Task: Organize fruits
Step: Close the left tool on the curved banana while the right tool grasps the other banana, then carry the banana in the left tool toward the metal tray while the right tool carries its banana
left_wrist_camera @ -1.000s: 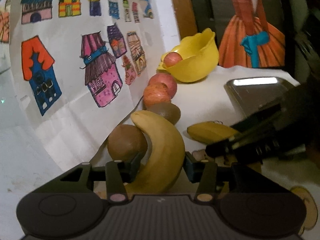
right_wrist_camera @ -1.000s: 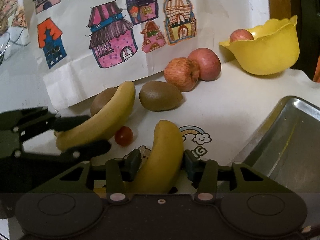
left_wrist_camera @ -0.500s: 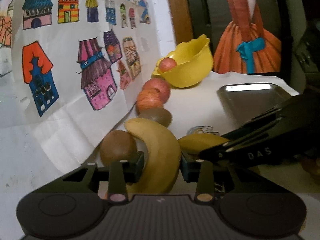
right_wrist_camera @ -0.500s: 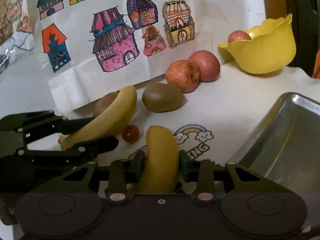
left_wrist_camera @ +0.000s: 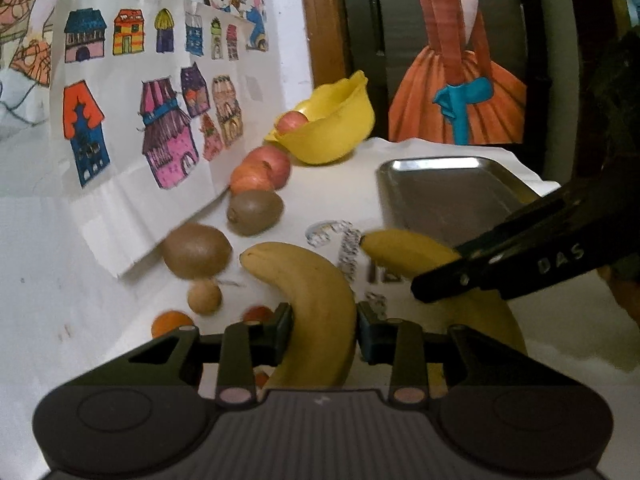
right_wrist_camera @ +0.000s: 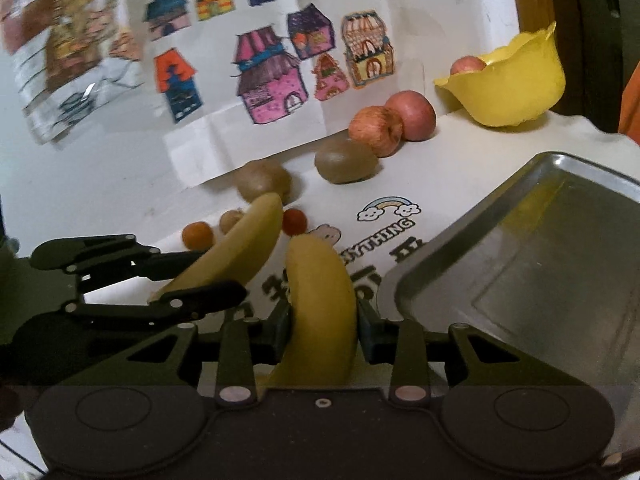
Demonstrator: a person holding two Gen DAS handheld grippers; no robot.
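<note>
Now your left hand-held gripper (left_wrist_camera: 323,326) and right hand-held gripper (right_wrist_camera: 323,326) each clamp a curved yellow banana; crowding toward the steel tray (right_wrist_camera: 560,264), they could collide.

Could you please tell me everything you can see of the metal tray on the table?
The shallow rectangular grey metal tray has rounded corners, a raised rolled rim and a dull, lightly reflective floor. It lies flat on the white printed tablecloth, to the right of the fruit and in front of the yellow plastic bowl. Nothing lies in the part that shows; its far right side is cut off. The banana in the right claw hangs beside its near corner, not touching it.
</note>
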